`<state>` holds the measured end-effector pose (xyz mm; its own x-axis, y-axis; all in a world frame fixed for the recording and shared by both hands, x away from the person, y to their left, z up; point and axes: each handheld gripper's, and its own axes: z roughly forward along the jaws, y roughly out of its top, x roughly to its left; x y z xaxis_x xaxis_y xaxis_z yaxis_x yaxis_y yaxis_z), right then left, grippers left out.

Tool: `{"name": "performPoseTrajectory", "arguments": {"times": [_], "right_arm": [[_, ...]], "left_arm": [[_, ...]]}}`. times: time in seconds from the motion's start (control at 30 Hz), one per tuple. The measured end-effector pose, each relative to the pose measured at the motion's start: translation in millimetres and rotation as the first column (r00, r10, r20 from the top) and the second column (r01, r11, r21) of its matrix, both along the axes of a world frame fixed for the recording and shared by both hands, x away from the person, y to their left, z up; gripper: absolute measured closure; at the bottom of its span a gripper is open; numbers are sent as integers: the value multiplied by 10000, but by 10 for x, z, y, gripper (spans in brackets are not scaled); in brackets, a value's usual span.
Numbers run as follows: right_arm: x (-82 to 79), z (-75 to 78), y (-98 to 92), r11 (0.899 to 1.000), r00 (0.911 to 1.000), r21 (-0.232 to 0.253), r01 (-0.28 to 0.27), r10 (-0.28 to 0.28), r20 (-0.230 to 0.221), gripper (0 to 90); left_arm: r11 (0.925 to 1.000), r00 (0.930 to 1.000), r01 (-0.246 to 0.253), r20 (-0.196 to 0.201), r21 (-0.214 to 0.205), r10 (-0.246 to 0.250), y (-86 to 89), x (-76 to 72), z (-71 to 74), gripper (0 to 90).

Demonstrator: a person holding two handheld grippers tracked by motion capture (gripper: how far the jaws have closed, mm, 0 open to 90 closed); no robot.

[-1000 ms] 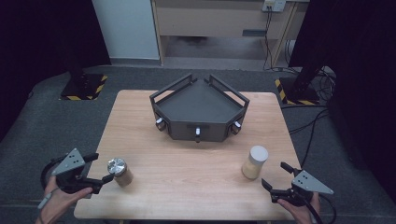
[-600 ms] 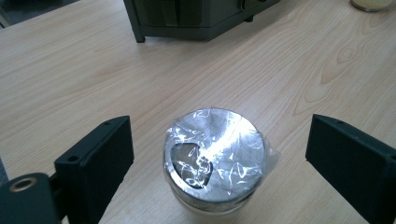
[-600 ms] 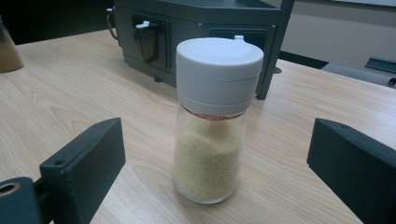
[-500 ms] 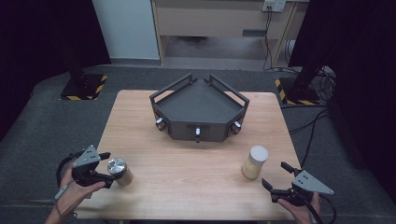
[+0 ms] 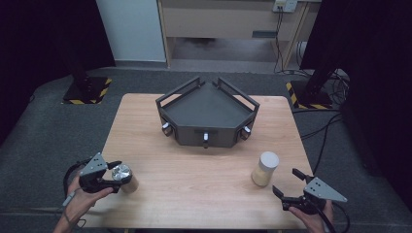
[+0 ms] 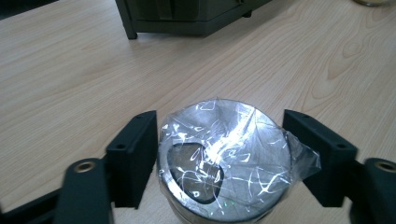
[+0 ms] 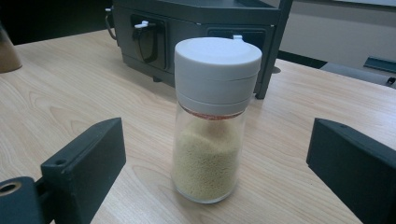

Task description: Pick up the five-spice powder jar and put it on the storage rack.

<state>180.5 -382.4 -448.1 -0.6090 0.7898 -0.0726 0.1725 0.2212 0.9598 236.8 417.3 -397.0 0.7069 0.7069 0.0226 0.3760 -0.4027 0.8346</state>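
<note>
A person sits at a light wooden tabletop with a pair of black two-jaw tongs in each hand. The left tongs have just been closing around a small jar with a shiny silver lid wrapped in crinkled clear plastic film; in the left gripper view the jar sits squarely between the two jaws, one jaw touching its side and the other close against the loose film, so the tongs have hold of it near its top while it stands on the tabletop. The right tongs stand wide open and hold nothing. Just ahead of them, apart from both jaws and centred on the gap between them, stands an upright clear glass shaker jar with a white plastic cap, about half full of pale yellow granules. Beyond both tongs, toward the far side of the tabletop, sits a dark grey angular metal tray with raised rail handles and small white knobs on its front face. The two jars are well apart, each near its own tongs.
</note>
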Motion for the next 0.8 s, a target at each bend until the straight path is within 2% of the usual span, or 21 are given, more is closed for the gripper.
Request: {"name": "performPoseTrajectory", "arguments": {"times": [0.23,0.37,0.47,0.67,0.8], "right_arm": [[-2,-1,1,10000,10000,5,21,-21,8,52],[0,-1,1,10000,10000,15,23,-23,-2,52],[-1,-1,1,10000,10000,3,24,-24,7,52],[2,-1,-2,10000,10000,29,4,-4,-22,52],[4,-2,-5,10000,10000,35,-8,8,-28,52]], "left_arm": [[10000,10000,8,69,-31,-8,6,-2,-8,336],[9999,9999,66,102,136,-67,-36,4,21,339],[9997,9996,231,145,5,-231,-51,28,45,339],[9972,9968,746,291,49,-747,-147,98,213,339],[9924,9919,1231,317,-90,-1228,-232,188,364,339]]}}
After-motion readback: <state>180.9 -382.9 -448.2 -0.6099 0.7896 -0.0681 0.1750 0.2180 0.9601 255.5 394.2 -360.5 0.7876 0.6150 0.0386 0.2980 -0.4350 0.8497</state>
